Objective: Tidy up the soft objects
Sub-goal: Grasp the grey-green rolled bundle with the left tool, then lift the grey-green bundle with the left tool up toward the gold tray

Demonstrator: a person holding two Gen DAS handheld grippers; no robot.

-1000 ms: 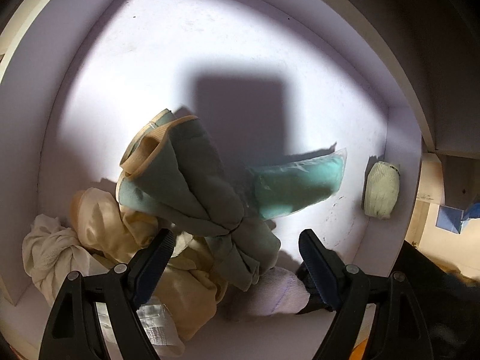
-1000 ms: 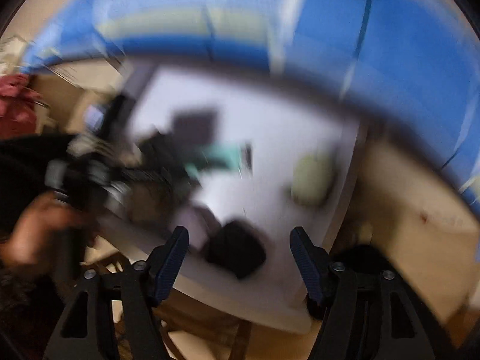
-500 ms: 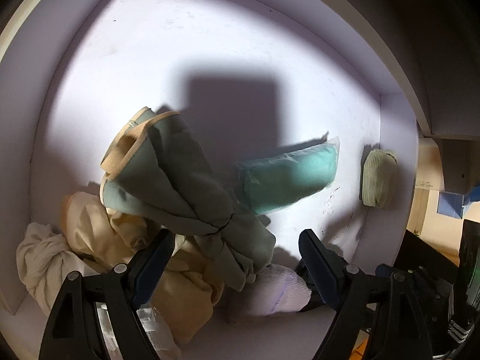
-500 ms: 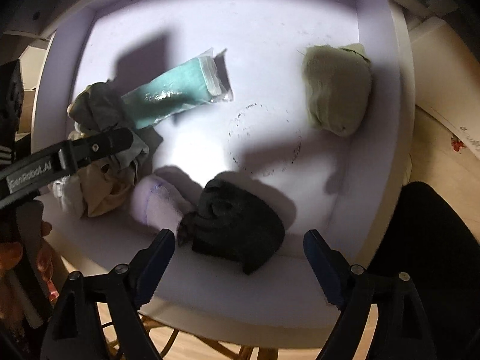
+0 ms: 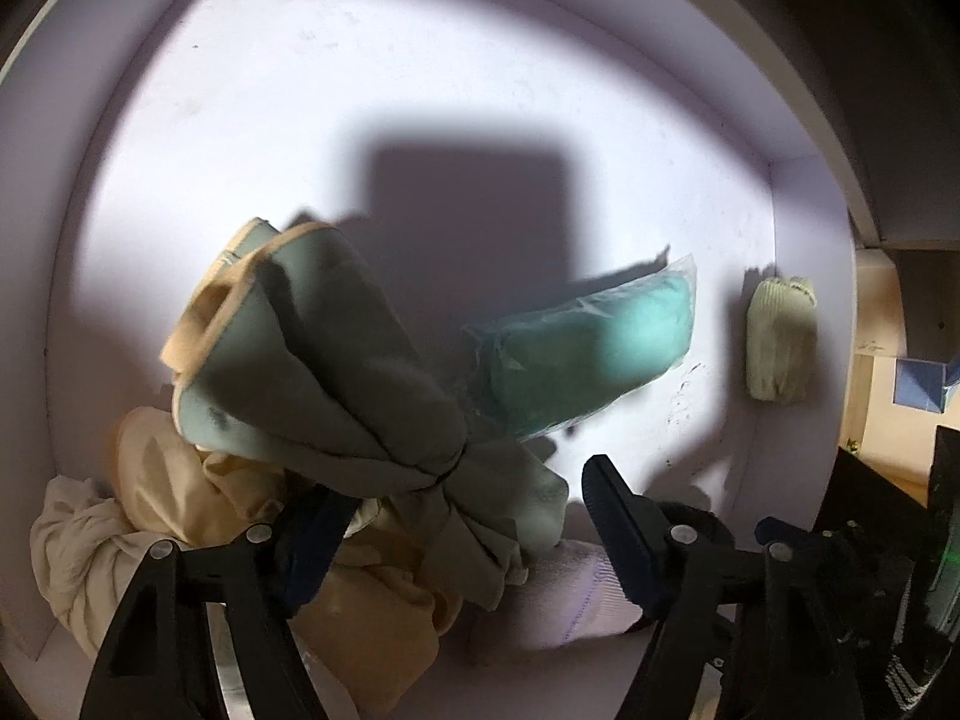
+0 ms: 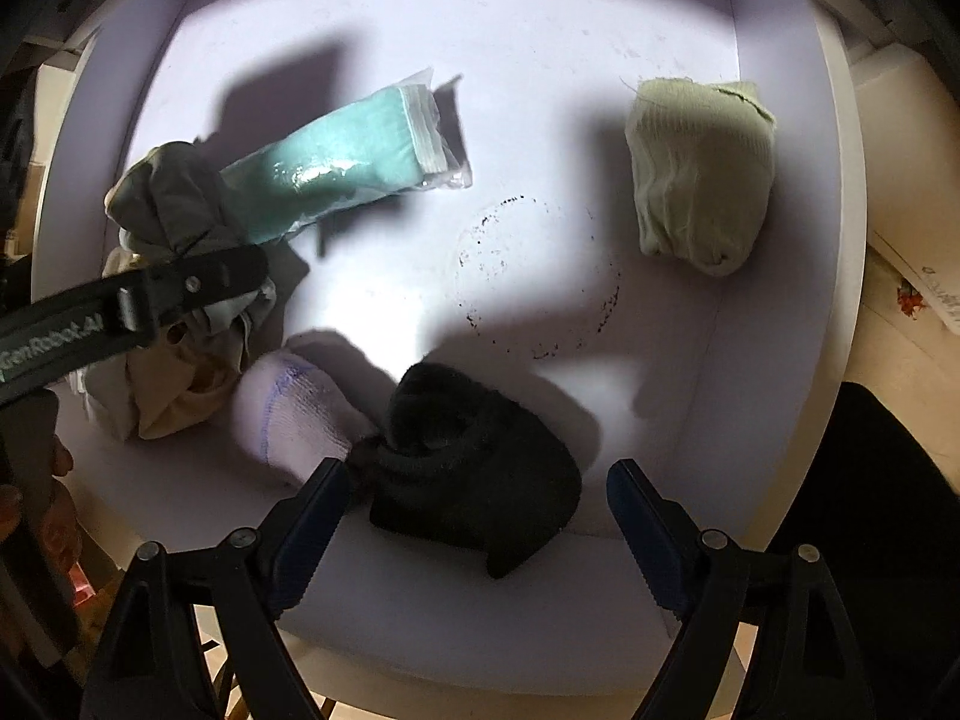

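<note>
Tray [image 6: 780,324]: white, walled; soft things are scattered inside.
Pile: grey-green cloth [image 5: 336,384] is heaped on cream cloth [image 5: 180,510] at one corner, beside a pale sock [image 6: 288,414].
Loose items: teal packet [image 6: 354,156] mid-tray, green sock roll [image 6: 696,168] by the far wall, black sock roll [image 6: 474,474] at the near edge.
Left gripper [image 5: 462,510]: jaws are closing around the grey-green cloth; no pinch is seen yet.
Right gripper [image 6: 474,510]: held wide over the black sock roll, nothing gripped.
Progress: judged early; nothing is sorted, every piece is left.
</note>
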